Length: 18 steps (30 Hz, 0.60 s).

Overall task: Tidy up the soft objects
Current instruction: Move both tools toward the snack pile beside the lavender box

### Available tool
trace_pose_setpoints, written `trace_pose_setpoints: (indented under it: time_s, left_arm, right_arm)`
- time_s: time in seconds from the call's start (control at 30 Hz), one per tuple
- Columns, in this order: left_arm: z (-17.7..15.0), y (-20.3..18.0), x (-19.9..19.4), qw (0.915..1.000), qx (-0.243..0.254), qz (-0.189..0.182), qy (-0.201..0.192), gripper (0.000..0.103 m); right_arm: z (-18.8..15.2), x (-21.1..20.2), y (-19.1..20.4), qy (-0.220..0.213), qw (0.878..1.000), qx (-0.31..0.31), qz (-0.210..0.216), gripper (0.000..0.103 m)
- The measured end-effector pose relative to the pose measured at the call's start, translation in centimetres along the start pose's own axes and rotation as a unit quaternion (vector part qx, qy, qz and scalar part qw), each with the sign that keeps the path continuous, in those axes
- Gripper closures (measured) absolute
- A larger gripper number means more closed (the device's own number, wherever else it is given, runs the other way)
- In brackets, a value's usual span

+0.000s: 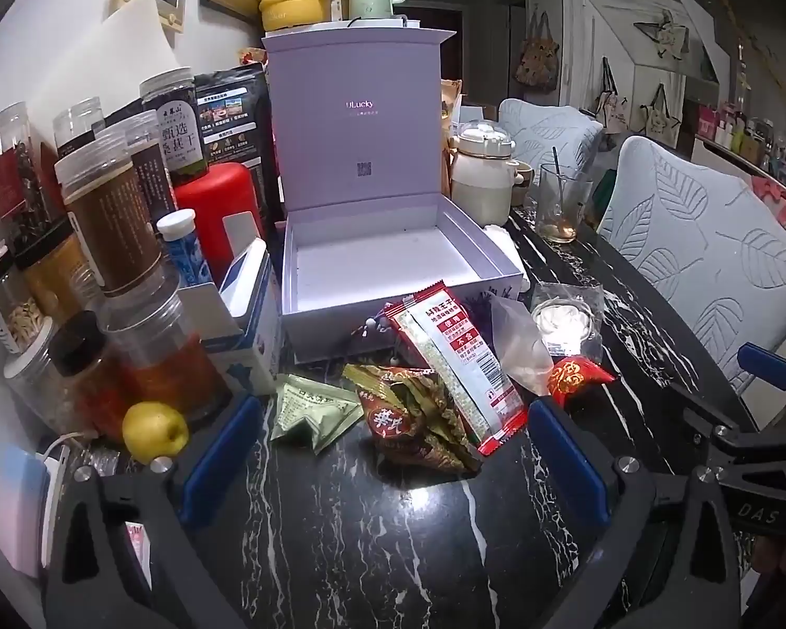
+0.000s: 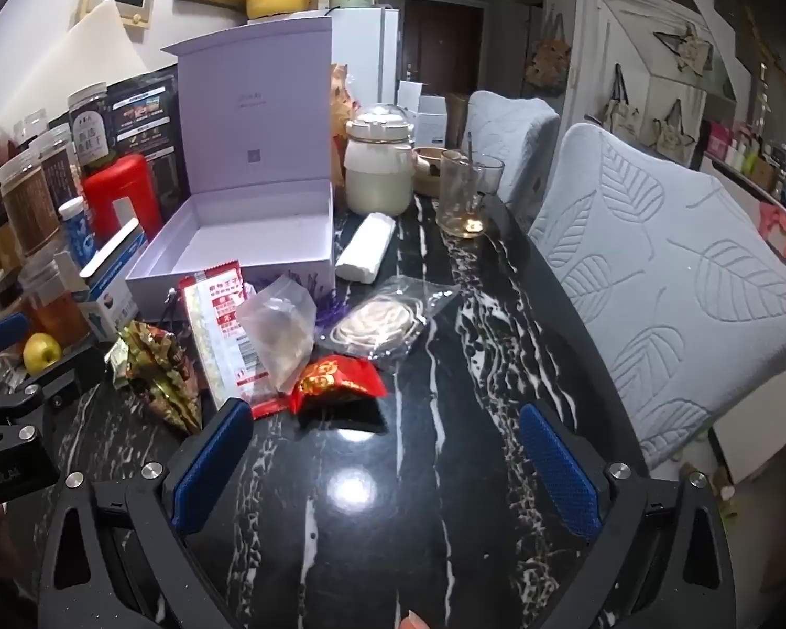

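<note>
An open lilac gift box (image 1: 393,262) (image 2: 246,241) stands on the black marble table, lid up, tray bare. In front of it lies a heap of soft packets: a long red-and-white packet (image 1: 456,361) (image 2: 220,335), a brown-gold snack bag (image 1: 419,424) (image 2: 157,372), a green sachet (image 1: 309,411), a clear bag (image 1: 519,351) (image 2: 283,335), a small red pouch (image 1: 576,375) (image 2: 335,380) and a clear pack with a white coil (image 1: 563,320) (image 2: 382,322). My left gripper (image 1: 388,451) is open just short of the heap. My right gripper (image 2: 385,464) is open, the red pouch just beyond it.
Jars and bottles (image 1: 105,220) crowd the left side, with a red canister (image 1: 220,215) and a yellow apple (image 1: 154,432). A white pot (image 2: 377,167), a glass with a spoon (image 2: 466,194) and a folded white cloth (image 2: 367,246) stand behind. Padded chairs (image 2: 670,283) line the right edge.
</note>
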<state>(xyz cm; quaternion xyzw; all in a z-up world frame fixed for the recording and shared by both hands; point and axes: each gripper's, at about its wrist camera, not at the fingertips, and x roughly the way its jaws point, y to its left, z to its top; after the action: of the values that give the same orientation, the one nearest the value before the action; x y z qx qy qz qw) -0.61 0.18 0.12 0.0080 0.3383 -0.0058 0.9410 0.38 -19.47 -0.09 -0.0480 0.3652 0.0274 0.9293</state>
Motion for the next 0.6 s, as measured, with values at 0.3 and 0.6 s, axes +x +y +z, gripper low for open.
trace_pose_setpoints:
  time_s: [0.3, 0.6]
  left_arm:
    - [-0.14, 0.38, 0.38, 1.0000, -0.005, 0.004, 0.005, 0.000]
    - [-0.34, 0.20, 0.74, 0.9998, 0.002, 0.018, 0.012, 0.000]
  right_arm:
    - [-0.02, 0.02, 0.06, 0.000, 1.000, -0.002, -0.001, 0.000]
    - [-0.04, 0.10, 0.32, -0.002, 1.000, -0.011, -0.009, 0.000]
